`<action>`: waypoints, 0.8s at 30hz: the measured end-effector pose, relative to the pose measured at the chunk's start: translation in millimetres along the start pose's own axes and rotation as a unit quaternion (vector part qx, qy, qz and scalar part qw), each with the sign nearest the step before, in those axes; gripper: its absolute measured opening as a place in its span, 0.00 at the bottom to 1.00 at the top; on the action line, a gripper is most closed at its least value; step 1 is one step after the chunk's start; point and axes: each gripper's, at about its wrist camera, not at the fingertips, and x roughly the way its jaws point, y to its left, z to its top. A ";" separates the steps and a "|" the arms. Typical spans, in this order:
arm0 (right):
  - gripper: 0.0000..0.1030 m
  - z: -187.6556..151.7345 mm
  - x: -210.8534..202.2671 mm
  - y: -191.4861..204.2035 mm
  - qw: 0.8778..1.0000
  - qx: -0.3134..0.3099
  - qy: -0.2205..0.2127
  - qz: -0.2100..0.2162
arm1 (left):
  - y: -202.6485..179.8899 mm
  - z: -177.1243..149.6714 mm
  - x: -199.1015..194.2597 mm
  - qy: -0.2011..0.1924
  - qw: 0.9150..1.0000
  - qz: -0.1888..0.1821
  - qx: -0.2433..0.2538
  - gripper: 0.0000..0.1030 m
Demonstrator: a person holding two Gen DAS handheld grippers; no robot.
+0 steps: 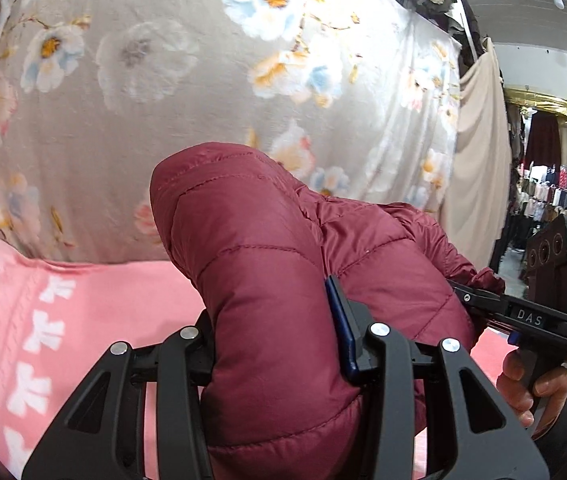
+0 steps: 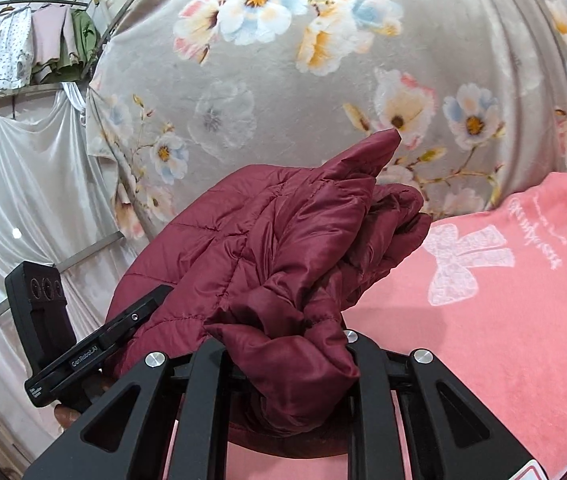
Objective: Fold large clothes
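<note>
A maroon quilted puffer jacket [image 1: 263, 240] hangs lifted above the pink blanket, held between both grippers. My left gripper [image 1: 275, 340] is shut on a thick padded fold of it, and the blue pad [image 1: 339, 328] presses into the fabric. In the right wrist view my right gripper [image 2: 283, 344] is shut on a bunched, crumpled part of the jacket [image 2: 263, 240]. Each gripper shows in the other's view: the right gripper [image 1: 459, 292] clamps the jacket's edge at the right, and the left gripper [image 2: 151, 300] bites it at the left. A hand [image 1: 531, 384] holds the right handle.
A pink blanket with white bows [image 2: 503, 320] covers the surface below. A grey floral sheet [image 1: 163, 100] hangs close behind. Clothes racks [image 1: 555, 192] stand far right, and a white satin drape [image 2: 23, 180] and hanging garments [image 2: 43, 48] are at the left.
</note>
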 end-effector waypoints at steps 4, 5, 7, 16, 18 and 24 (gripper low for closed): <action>0.16 -9.0 59.9 3.0 1.000 -0.013 0.022 -0.005 | 46.3 -7.9 15.1 0.005 1.000 0.021 0.000 0.39; 0.16 -12.4 73.3 3.0 1.000 -0.013 0.027 -0.006 | 58.1 -12.1 21.8 0.009 1.000 0.027 -0.001 0.39; 0.16 -23.3 102.4 1.1 0.999 -0.017 0.041 -0.012 | 79.9 -22.9 33.6 0.016 0.999 0.034 -0.005 0.39; 0.16 -77.5 171.4 -27.3 0.993 -0.010 0.104 -0.044 | 151.8 -88.0 87.1 0.060 0.996 0.026 -0.054 0.40; 0.16 -92.1 181.8 -35.1 0.991 -0.003 0.123 -0.055 | 160.2 -105.8 98.9 0.079 0.995 0.029 -0.062 0.40; 0.18 -136.8 201.6 -54.2 0.982 0.011 0.171 -0.082 | 171.8 -149.6 117.0 0.131 0.987 0.058 -0.067 0.46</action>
